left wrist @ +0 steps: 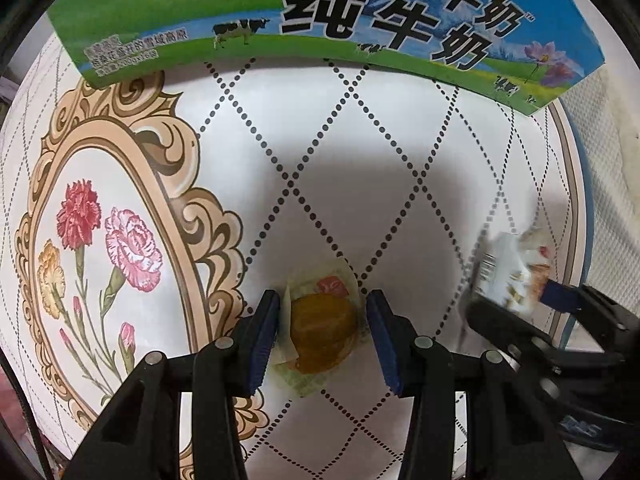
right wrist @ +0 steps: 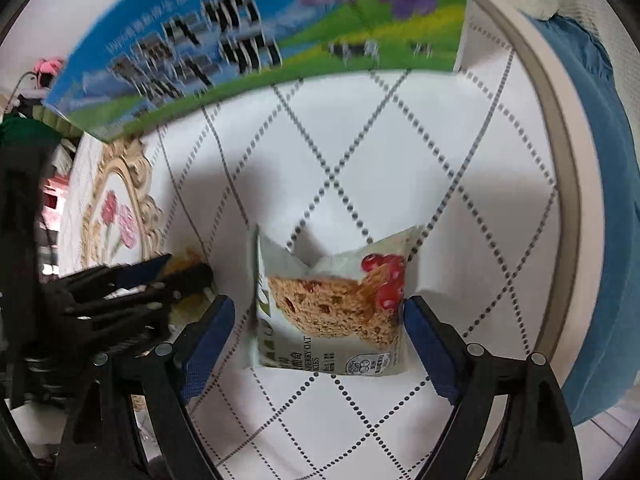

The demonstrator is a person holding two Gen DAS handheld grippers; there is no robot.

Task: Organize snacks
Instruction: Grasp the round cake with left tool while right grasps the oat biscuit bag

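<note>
A: Nearest the left camera, what do the left tongs [left wrist: 323, 336] have?

B: They point almost straight down over the worktop [left wrist: 320, 200], and a small clear-wrapped orange-brown pastry [left wrist: 322, 330] sits between the blue pads. The left pad touches the wrapper's edge. On the right a sliver of white shows between pad and wrapper, so I cannot tell whether they are truly pinching it or only bracketing it.

A: And the right tongs [right wrist: 320, 344]?

B: Spread. A cranberry oat cookie packet [right wrist: 332, 312] stands between the pads, its printed face towards the camera. The right pad comes just up to the packet's edge, while the left pad is clear of it, with bare cloth between.

A: How do the two pairs sit relative to each other?

B: Side by side, near. From the left camera the right tongs appear at the lower right with the blurred packet; from the right camera the left tongs are at the lower left, over the pastry.

A: What is the surface?

B: A white cloth with dotted diamond lines and a gold scroll frame [left wrist: 120, 208] holding printed carnations, left of the pastry.

A: Further back?

B: A blue and green milk carton box [left wrist: 320, 28] with cows and purple flowers stands on the worktop beyond both snacks. Past the edge on the right is blue fabric [right wrist: 592, 200].
</note>
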